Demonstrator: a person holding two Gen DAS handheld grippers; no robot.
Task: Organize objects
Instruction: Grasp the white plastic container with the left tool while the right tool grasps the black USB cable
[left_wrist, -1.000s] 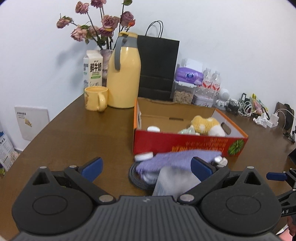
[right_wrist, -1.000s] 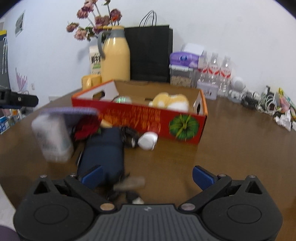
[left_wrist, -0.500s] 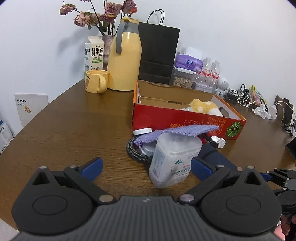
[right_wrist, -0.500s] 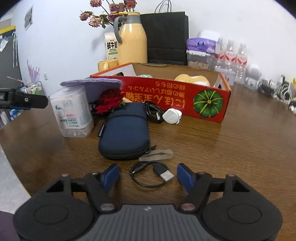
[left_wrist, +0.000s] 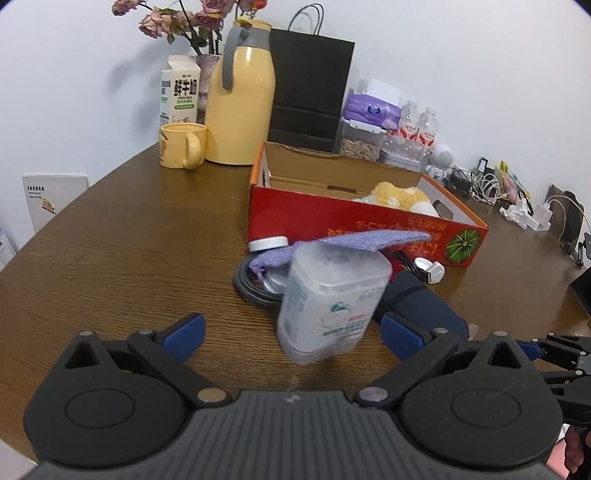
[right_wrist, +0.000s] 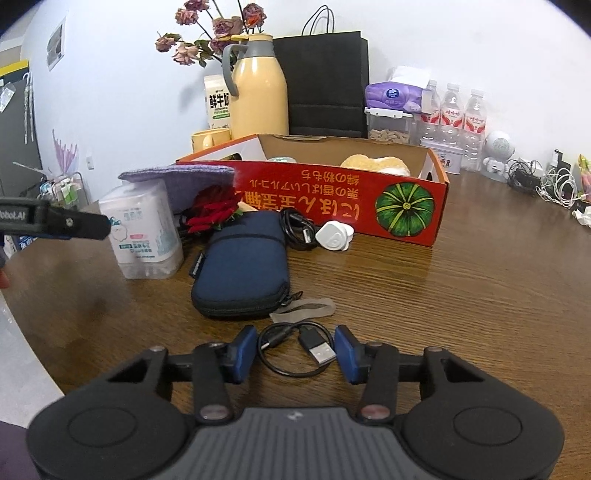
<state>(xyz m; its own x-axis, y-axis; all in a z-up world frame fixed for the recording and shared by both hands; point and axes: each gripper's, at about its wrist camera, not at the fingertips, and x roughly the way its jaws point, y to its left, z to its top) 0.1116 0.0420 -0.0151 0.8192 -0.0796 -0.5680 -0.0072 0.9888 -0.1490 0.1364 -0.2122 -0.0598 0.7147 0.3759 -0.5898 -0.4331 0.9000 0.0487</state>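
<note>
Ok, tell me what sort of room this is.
Probably an office break or meeting room: a round wooden table against a white wall, with a thermos, bottled water and tangled charger cables.

Pouch (right_wrist: 240, 264) lies before the box (right_wrist: 332, 192), right of the jar (right_wrist: 146, 229).

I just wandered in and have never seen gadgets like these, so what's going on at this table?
A person is tidying loose items on a wooden table, holding a two-finger gripper in each hand. The right gripper sits partly closed around a small coiled USB cable, its pads beside the coil but not clearly squeezing it. The left gripper is wide open in front of a clear plastic container, not touching it. A red cardboard box behind already holds a yellow plush item.
</note>
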